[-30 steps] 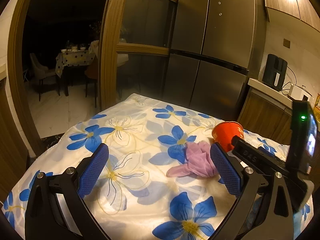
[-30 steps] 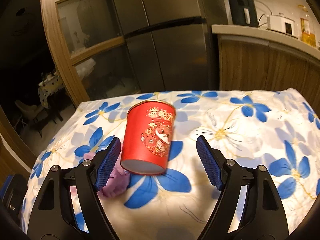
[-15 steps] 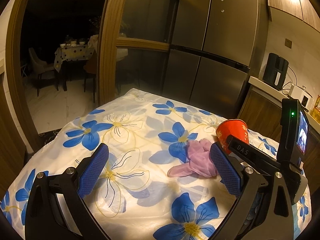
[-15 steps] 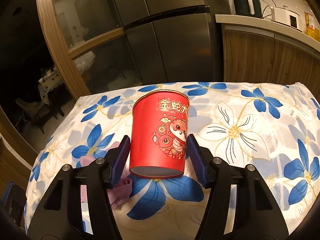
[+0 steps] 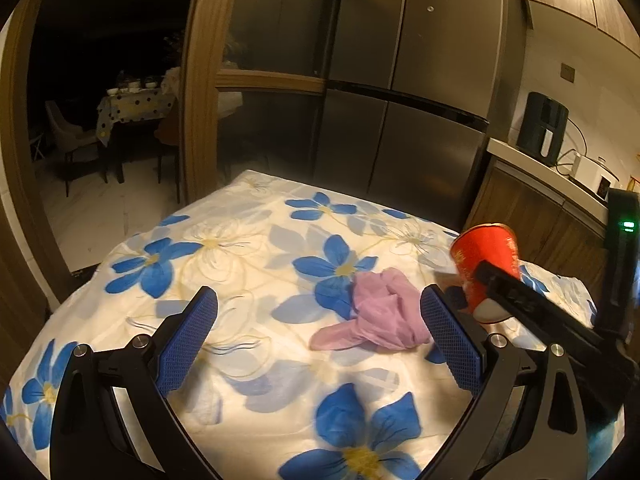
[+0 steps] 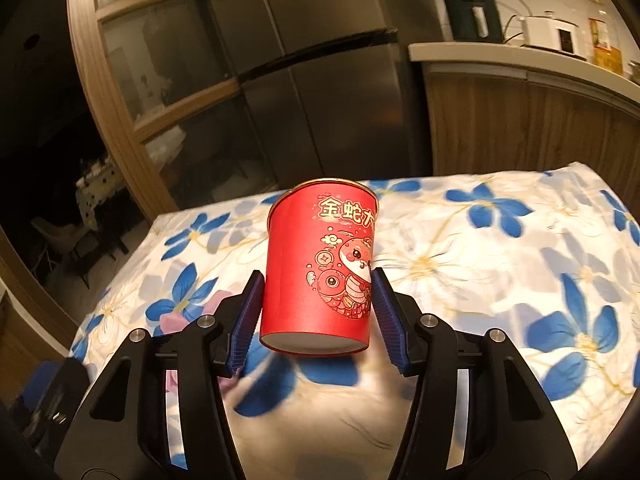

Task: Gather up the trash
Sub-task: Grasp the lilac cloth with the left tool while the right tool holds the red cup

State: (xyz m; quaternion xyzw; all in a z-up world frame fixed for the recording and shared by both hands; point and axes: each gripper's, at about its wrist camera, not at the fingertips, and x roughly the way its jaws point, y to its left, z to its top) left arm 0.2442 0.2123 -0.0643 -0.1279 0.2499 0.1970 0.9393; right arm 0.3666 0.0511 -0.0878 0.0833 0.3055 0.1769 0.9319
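Observation:
My right gripper (image 6: 318, 318) is shut on a red paper cup (image 6: 320, 268) with gold lettering and holds it upright, lifted a little above the flowered tablecloth (image 6: 500, 260). The cup also shows in the left wrist view (image 5: 486, 258), tilted, at the right. A crumpled pink-purple wrapper (image 5: 380, 316) lies on the cloth, just left of my left gripper's right finger. My left gripper (image 5: 320, 338) is open and empty, low over the cloth. A bit of the wrapper (image 6: 168, 324) shows behind my right gripper's left finger.
The table has a white cloth with blue flowers (image 5: 240, 264). A steel fridge (image 5: 400, 100) stands behind it. A wooden counter (image 6: 520, 120) with appliances runs at the right. A dark doorway (image 5: 100, 120) to a dining room is at the left.
My right gripper closed its jaws on the red cup and lifted it off the cloth. My left gripper stayed open and drifted slightly.

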